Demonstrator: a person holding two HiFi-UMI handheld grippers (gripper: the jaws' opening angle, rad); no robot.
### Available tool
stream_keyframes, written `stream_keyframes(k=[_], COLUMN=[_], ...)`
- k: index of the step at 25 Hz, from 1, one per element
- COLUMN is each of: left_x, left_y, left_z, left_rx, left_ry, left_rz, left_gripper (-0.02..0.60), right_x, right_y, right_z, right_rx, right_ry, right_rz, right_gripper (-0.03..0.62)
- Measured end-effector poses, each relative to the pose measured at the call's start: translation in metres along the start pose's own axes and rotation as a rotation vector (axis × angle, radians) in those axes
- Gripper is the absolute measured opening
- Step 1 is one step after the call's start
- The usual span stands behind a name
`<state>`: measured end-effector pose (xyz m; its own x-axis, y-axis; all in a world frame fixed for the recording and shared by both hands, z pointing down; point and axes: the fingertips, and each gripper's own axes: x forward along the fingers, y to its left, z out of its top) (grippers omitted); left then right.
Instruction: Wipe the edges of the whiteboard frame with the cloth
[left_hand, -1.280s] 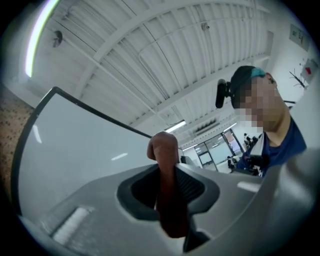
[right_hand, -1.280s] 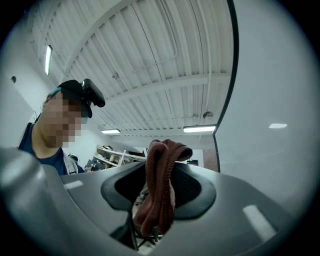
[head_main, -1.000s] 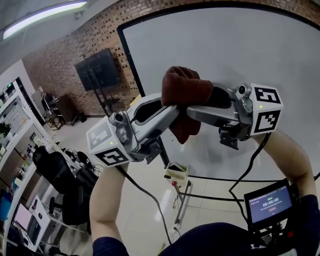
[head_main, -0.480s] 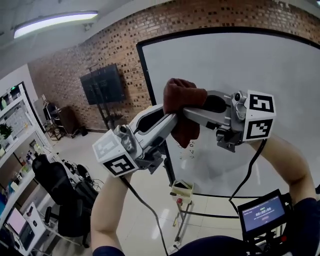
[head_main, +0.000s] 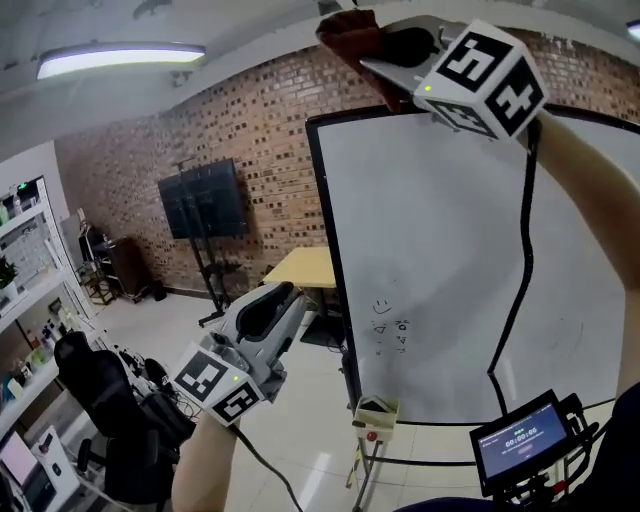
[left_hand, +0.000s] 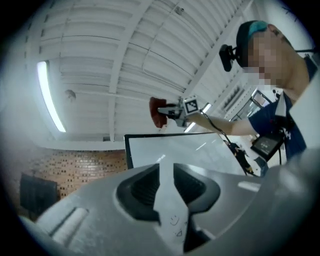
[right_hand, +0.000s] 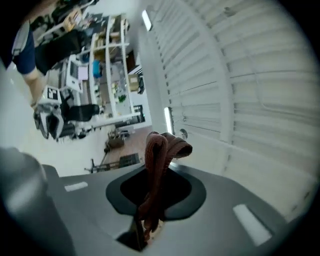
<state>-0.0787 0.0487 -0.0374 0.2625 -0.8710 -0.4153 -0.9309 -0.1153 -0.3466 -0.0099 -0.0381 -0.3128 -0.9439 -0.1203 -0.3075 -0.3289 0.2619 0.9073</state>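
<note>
Pinching the seemingly soft, light cloth (right_hand: 159, 150) mid-fold, the right gripper (head_main: 385, 55) has just closed; the left gripper (head_main: 283, 298) is narrow and empty.

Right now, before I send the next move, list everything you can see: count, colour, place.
whiteboard: one, white with black frame, ahead right
cloth: one, brown, above the board's top edge, near its left corner
TV: one, black, against the brick wall
table: one, yellow, behind the board's left edge
chair: at least one, black, lower left
ceiling light: one, white, upper left
shelves: one run, white, far left
screen: one, dark, lower right
left hand-held gripper: one, grey, low left, open, empty
right hand-held gripper: one, grey, top, jaws just been closing, shut on the cloth
</note>
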Motion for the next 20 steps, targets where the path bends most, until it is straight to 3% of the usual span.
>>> stream_keyframes(k=[4,7,9,13,20], left_x=[-0.020,-0.026,-0.030,-0.036,-0.023], left_y=[0.003,-0.002,-0.002,0.005,0.008], left_z=[0.005,0.009,0.006,-0.005,-0.027], left_rx=[-0.022,-0.028,-0.031,-0.052,-0.072], left_ry=[-0.027,-0.023,-0.007,0.034,0.069], left_rz=[0.015,0.022,0.028,0.025,-0.026], left_gripper=[0.086,0.084,0.084,0.084,0.084], right_x=[0.085,0.123,0.132,0.138,0.122], right_y=[0.006,0.032,0.046,0.048,0.044], right_z=[0.003,-0.027,-0.049,-0.072,-0.100], right_rx=[-0.287,-0.369,-0.370,-0.313,-0.137], right_ry=[0.222,0.376,0.450,0.518,0.602], right_rz=[0.090,0.208,0.252,0.252,0.332], right_gripper=[0.060,0.060,0.060,0.060,0.060])
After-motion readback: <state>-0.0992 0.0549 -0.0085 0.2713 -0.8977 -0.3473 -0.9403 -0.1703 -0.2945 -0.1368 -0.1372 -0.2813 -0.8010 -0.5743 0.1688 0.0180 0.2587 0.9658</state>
